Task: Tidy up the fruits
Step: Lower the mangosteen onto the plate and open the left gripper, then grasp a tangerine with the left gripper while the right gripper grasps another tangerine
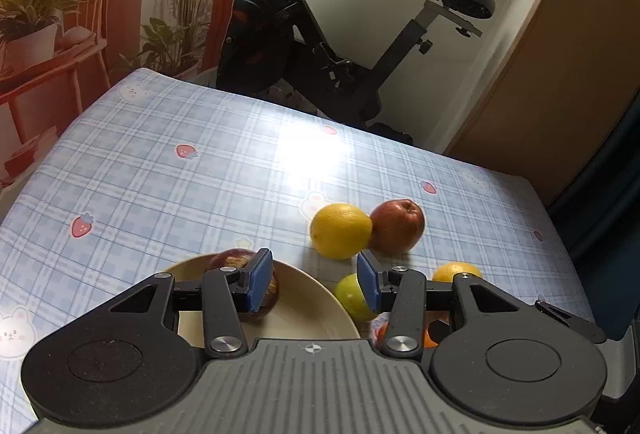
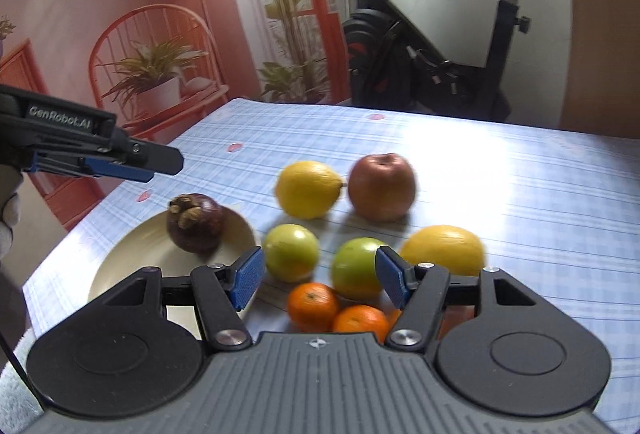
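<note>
A dark purple mangosteen [image 2: 195,221] sits on a cream plate [image 2: 132,258] at the table's left; it also shows in the left wrist view [image 1: 244,262] on the plate [image 1: 308,310]. Loose on the cloth lie a lemon [image 2: 307,188], a red apple [image 2: 381,187], two green fruits [image 2: 291,252] [image 2: 356,267], a second lemon [image 2: 444,249] and small oranges [image 2: 313,306]. My left gripper [image 1: 314,284] is open and empty above the plate's right rim; it also shows in the right wrist view [image 2: 120,162]. My right gripper [image 2: 320,278] is open and empty over the green fruits and oranges.
The table wears a blue checked cloth [image 1: 168,162] with strawberry prints. An exercise bike [image 1: 340,46] stands behind the far edge. A wooden cabinet [image 1: 560,74] is at the right, and a wall mural with a chair and plants [image 2: 152,66] at the left.
</note>
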Motion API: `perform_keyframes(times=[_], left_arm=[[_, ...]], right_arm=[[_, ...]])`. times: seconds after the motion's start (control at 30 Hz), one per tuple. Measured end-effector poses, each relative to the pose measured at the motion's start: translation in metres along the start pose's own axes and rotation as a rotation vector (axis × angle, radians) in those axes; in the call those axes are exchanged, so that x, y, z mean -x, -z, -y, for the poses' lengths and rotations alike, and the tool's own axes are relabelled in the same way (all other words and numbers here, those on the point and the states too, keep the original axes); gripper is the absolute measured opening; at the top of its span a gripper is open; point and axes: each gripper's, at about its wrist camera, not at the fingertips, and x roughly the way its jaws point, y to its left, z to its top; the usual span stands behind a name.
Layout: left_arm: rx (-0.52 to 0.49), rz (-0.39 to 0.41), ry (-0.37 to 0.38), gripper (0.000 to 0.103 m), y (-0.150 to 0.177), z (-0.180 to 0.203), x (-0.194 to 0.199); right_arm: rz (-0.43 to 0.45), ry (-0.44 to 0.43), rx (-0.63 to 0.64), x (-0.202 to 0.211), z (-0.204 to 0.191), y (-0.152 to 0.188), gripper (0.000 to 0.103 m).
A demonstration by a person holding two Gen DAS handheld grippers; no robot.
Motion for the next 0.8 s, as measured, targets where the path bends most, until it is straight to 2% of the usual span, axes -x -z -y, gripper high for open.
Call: perform_keyframes(times=[0.3, 0.5, 0.6, 0.73, 0.8], left_arm=[[-0.079, 0.018, 0.008, 0.048, 0.029, 0.036, -0.004], [-0.127, 0.032, -0.017, 0.048, 0.042, 0.049, -0.007], [-0.130, 0.061, -0.040, 0.048, 0.045, 0.052, -0.004], [-0.135, 0.075, -0.070, 0.047, 0.046, 0.055, -0.003], [-0.144, 0.070, -0.079, 0.040, 0.048, 0.057, -0.005]], right_arm=[[0.004, 0.055, -0.011, 0.028, 0.033, 0.028, 0.065], [0.036, 0.080, -0.030, 0.038, 0.052, 0.034, 0.064], [0.044, 0.065, -0.041, 0.038, 0.057, 0.039, 0.061], [0.034, 0.047, -0.013, 0.033, 0.049, 0.045, 0.052], [0.032, 0.027, 0.005, 0.032, 0.044, 0.045, 0.048]])
